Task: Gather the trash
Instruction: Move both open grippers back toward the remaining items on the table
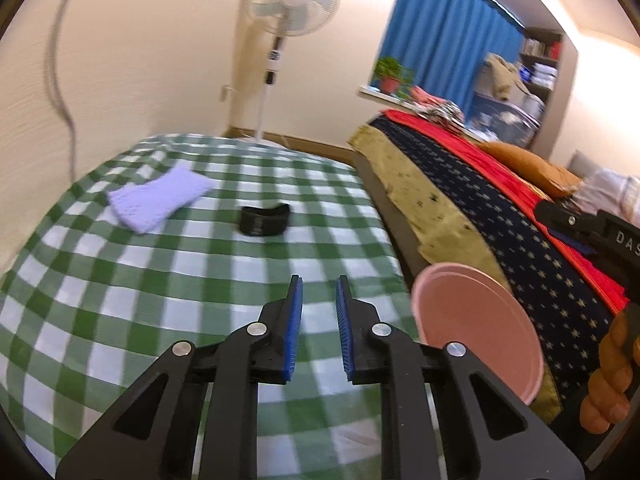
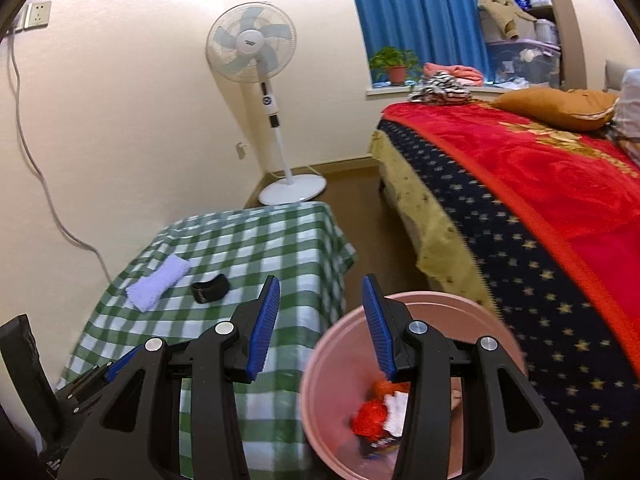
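A pink bin (image 2: 336,360) stands on the floor between the table and the bed; red and white crumpled trash (image 2: 376,416) lies inside it. Its rim also shows in the left wrist view (image 1: 480,320). My right gripper (image 2: 320,292) is open and empty, above the bin's near edge. My left gripper (image 1: 319,288) is open and empty, low over the green checked tablecloth (image 1: 160,280). A black band (image 1: 265,219) and a folded lavender cloth (image 1: 160,198) lie on the table further ahead; both also show in the right wrist view, the band (image 2: 210,288) and the cloth (image 2: 158,282).
A bed with a red and navy starred blanket (image 2: 540,208) runs along the right. A white standing fan (image 2: 256,52) stands in the corner behind the table. A cable (image 2: 36,168) hangs down the left wall. The right gripper's body and a hand (image 1: 612,380) are at the right.
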